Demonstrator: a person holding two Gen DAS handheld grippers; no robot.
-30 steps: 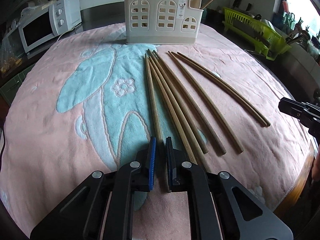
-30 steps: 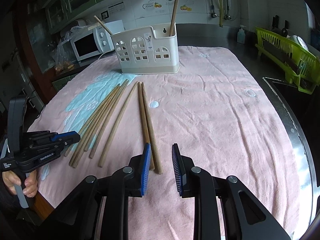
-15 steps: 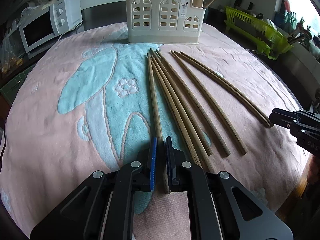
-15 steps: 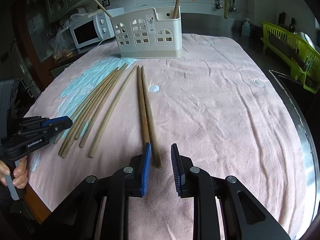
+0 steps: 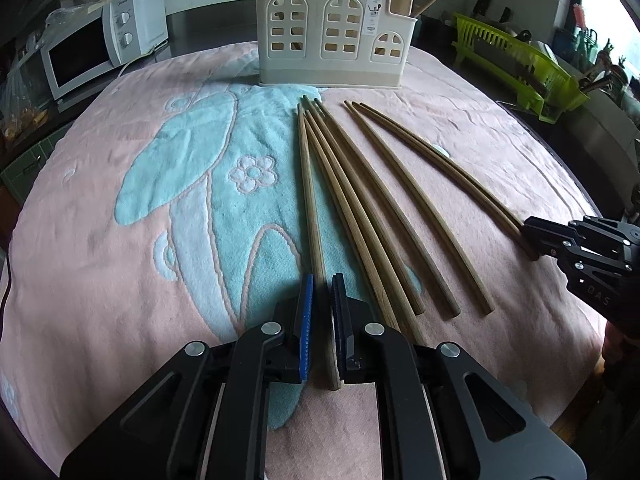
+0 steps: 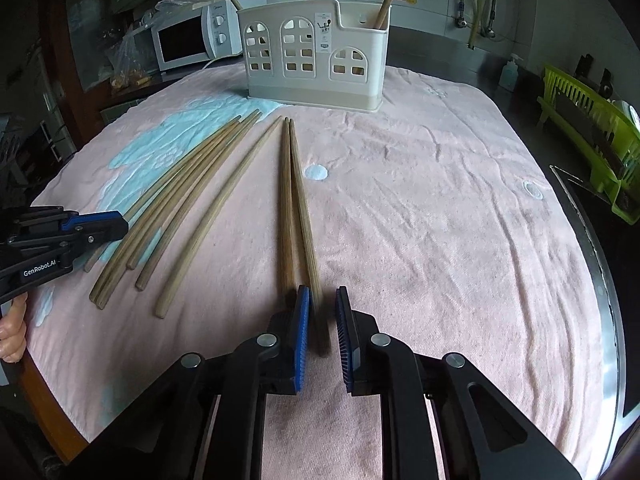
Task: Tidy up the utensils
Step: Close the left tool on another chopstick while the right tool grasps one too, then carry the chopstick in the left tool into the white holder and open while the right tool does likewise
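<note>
A pink towel (image 5: 100, 240) bears a cream utensil caddy (image 5: 332, 40) and loose chopsticks (image 5: 384, 208). The left gripper (image 5: 322, 300) pinches the leftmost chopstick (image 5: 310, 200). Only the right wrist view shows the right gripper (image 6: 323, 312) closing around, not yet pressing, the rightmost chopstick (image 6: 302, 208).

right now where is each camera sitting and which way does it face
Left wrist: on the left gripper, angled down along the towel toward the holder; its pads pinch the leftmost chopstick.
Right wrist: on the right gripper, angled down toward the same holder; its jaws are closing around the rightmost chopstick.
Shared: holder, towel, all seven chopsticks, microwave, green rack, and each other's gripper.
</note>
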